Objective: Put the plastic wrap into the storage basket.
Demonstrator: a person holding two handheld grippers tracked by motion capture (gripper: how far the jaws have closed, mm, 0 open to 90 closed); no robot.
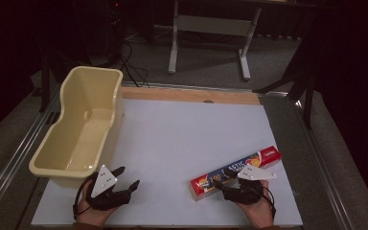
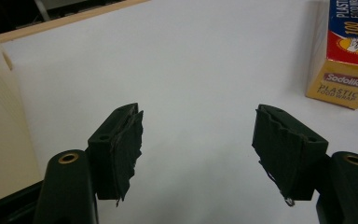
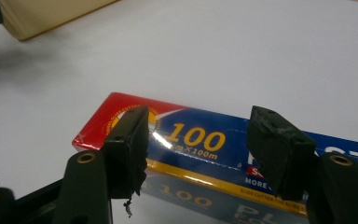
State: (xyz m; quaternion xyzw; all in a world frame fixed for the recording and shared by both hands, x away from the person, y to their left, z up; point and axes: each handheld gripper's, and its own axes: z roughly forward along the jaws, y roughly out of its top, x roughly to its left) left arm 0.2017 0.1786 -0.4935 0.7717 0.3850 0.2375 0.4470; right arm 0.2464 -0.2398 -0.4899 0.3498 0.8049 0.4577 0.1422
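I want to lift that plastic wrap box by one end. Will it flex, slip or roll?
The plastic wrap box is long, square-edged cardboard lying flat, so it probably stays stiff and won't roll. Its glossy face, which shows glare in the right gripper view, may slide between the pads. Gripped near one end, the far end would likely sag.

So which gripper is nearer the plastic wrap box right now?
Right. The right gripper hangs over the plastic wrap box, jaws open above it; the left gripper sits apart, beside the cream tub.

box [image 1: 235, 173]: red, blue, yellow | tub [image 1: 84, 125]: cream | table [image 1: 182, 139]: white
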